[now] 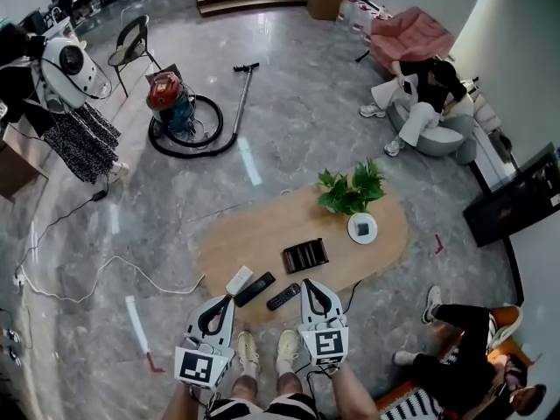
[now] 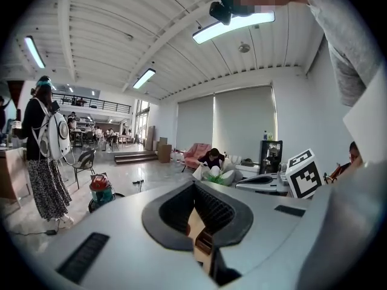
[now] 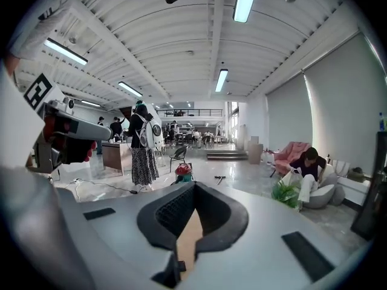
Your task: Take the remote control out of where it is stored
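Left gripper point(image 1: 229, 300), right gripper point(image 1: 307, 283) parallel, closed, near table point(image 1: 262, 234)

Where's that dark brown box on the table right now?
In the head view, the dark brown box sits near the middle of the oval table, just beyond the black remotes and down-left of the white round object.

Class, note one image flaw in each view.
Head view: fisheye bending, light streaks glaring on the glossy floor. Left gripper view: black round vignette, ceiling lamp blown out. Right gripper view: same vignette, ceiling lines bowed.
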Demonstrator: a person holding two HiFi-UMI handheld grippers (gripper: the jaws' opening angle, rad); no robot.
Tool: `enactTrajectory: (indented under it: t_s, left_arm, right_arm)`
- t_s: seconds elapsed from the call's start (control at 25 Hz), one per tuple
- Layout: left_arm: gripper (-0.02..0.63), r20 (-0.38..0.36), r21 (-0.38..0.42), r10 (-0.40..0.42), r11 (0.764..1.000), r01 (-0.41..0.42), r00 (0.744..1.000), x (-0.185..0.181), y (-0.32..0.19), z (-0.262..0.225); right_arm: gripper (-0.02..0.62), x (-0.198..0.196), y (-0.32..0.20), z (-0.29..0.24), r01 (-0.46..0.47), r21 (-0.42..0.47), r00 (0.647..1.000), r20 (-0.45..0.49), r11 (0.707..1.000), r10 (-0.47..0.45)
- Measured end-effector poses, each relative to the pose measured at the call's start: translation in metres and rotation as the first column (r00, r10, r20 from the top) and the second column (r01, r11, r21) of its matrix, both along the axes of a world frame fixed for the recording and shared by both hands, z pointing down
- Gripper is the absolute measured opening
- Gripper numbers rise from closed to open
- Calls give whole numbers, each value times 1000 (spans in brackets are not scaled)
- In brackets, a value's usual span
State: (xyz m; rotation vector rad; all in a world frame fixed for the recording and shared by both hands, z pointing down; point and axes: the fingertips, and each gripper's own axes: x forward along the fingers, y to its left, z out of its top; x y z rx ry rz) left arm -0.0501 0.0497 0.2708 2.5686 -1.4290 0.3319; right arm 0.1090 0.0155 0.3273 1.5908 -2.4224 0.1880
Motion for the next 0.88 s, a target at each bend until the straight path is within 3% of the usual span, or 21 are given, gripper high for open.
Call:
enactTrajectory:
  t_s: [0.88]
  left_arm:
    - [5, -11, 184, -15, 983, 17, 1000, 0, 29, -116]
  right_arm:
    - [8, 25, 44, -133, 6, 140, 1000, 27, 990, -10]
